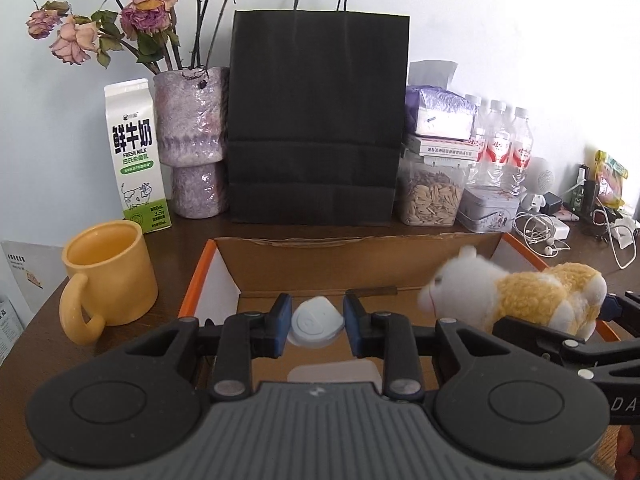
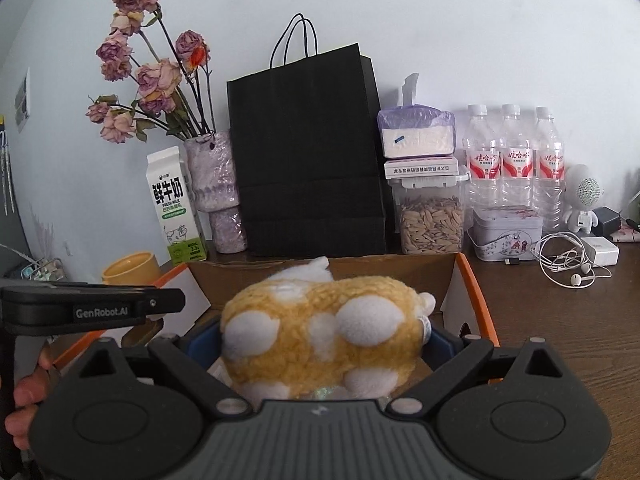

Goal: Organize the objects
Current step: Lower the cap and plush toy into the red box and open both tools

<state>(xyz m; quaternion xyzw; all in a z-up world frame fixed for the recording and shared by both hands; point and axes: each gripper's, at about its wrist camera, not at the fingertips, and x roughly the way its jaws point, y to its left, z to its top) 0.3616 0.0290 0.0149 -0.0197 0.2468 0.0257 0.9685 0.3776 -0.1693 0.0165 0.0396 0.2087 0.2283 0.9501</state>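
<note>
A: Left wrist view shows a white lid-like piece (image 1: 316, 322) on the floor of the cardboard box (image 1: 320, 264), seen through the gap of the left gripper (image 1: 315, 322). Its jaws stand apart, holding nothing. The right wrist view does not show that piece

B: Right wrist view: the right gripper (image 2: 320, 344) is closed on the plush toy (image 2: 320, 332), pads pressed into both flanks, toy held over the box (image 2: 472, 292)

A: Confirmed from the left: toy (image 1: 516, 296) is above the box's right side, head pointing left. Both grippers level, aimed at the back wall

B: Dark wooden table (image 2: 560, 320). Behind the box: 1 black paper bag (image 2: 308, 160), milk carton (image 2: 174, 208), 3 water bottles (image 2: 514, 168). Yellow mug (image 1: 108, 276) left of the box
</note>
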